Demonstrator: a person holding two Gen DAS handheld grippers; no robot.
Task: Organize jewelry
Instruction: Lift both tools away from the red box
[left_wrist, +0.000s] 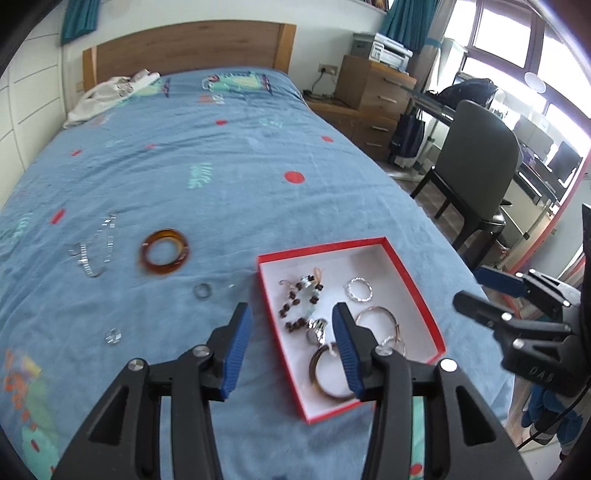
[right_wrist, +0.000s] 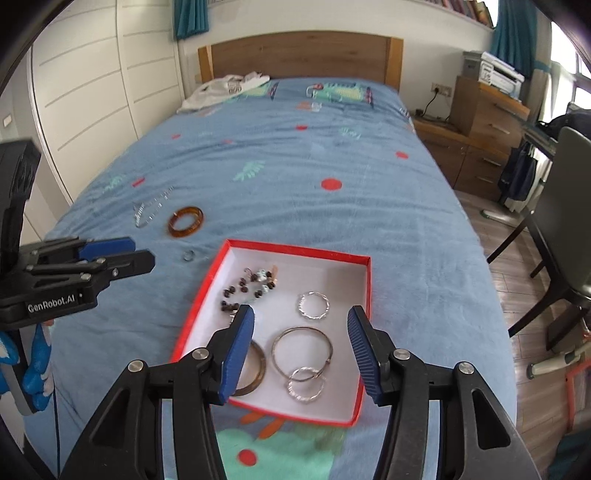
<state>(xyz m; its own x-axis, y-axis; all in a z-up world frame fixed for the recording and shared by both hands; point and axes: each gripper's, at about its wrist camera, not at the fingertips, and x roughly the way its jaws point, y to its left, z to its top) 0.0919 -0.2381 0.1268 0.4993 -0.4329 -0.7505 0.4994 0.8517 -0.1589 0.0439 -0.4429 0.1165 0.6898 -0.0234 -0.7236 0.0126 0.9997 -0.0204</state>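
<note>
2 grippers above a blue bedspread (left_wrist: 229, 155), both released and empty. Left gripper (left_wrist: 291, 347) with blue pads parted, nothing between them, over the left edge of a red box (left_wrist: 417, 291) with white inside. Right gripper (right_wrist: 301, 350) also parted and holding nothing, over the near part of the same box. Inside the box: a dark beaded bracelet (right_wrist: 243, 288) at the far left, 1 twisted silver ring (right_wrist: 313, 305) near the middle, 1 large thin hoop (right_wrist: 302, 350) touching a smaller twisted hoop (right_wrist: 306, 386), and a brown bangle (right_wrist: 255, 373) partly hidden behind the left pad of the right gripper. Outside the box, on the bedspread to the left: an amber bangle (left_wrist: 164, 251), a silver chain (left_wrist: 96, 247) beside it, a small dark ring (left_wrist: 202, 290) nearer the box, and 1 small clear ring (left_wrist: 112, 336) closest to the camera. Further away, white cloth (left_wrist: 107, 94) near a wooden headboard (left_wrist: 188, 48).
</note>
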